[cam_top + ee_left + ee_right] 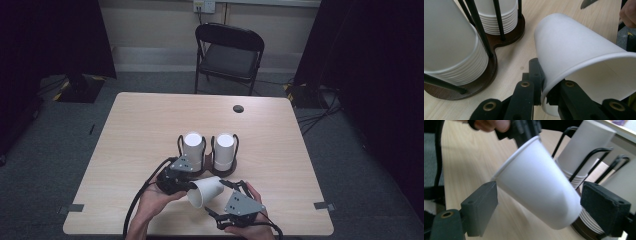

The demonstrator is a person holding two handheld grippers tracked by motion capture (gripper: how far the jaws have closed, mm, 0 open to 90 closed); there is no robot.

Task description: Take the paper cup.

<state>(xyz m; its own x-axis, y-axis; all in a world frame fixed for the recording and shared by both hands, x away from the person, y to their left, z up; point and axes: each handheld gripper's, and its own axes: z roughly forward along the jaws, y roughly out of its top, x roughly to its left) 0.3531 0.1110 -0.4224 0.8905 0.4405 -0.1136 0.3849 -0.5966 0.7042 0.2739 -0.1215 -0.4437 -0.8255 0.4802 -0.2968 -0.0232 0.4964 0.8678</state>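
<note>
A white paper cup (206, 190) lies tilted on its side above the table's front part, mouth toward the front left. My left gripper (192, 186) is shut on its rim; in the left gripper view the jaws pinch the cup (579, 50) wall at my left gripper (544, 85), one jaw inside and one outside. My right gripper (216, 197) stands open around the cup's body. In the right gripper view the cup (536, 185) hangs between the two pads of my right gripper (543, 206), and a gap shows on each side.
Two stacks of upturned white cups (193, 145) (224, 147) stand in a dark wire holder (205, 170) just behind the grippers. A black folding chair (230, 55) stands beyond the table's far edge. A small round cable hole (238, 108) marks the tabletop's far right.
</note>
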